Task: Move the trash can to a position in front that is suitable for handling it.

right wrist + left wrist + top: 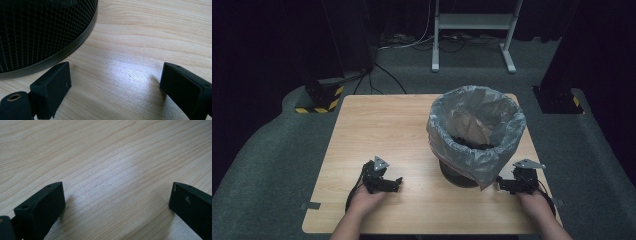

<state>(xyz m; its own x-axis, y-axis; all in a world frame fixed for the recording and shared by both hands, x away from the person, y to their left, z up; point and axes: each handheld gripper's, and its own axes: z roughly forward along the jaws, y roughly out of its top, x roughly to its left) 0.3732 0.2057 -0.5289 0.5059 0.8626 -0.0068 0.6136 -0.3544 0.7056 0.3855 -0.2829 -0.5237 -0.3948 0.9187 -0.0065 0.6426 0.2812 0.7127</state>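
Observation:
A black mesh bin (pixel 462 175) lined with a clear plastic bag (pixel 476 127) stands on the right half of the wooden table (pixel 377 125). My left gripper (pixel 398 184) rests low on the table near the front, left of the bin, jaws open and pointing right. In the left gripper view its jaws stand wide apart over bare wood (pixel 112 185). My right gripper (pixel 501 184) sits at the front right, just beside the bin's base, open with nothing between its fingers. The bin's mesh wall (pixel 42 30) fills the upper left of the right gripper view.
The table's front edge (pixel 422 232) lies just behind both hands. A white metal stand (pixel 472 22) and cables lie on the carpet beyond the table. Black posts with yellow-striped bases (pixel 319 100) flank the far corners.

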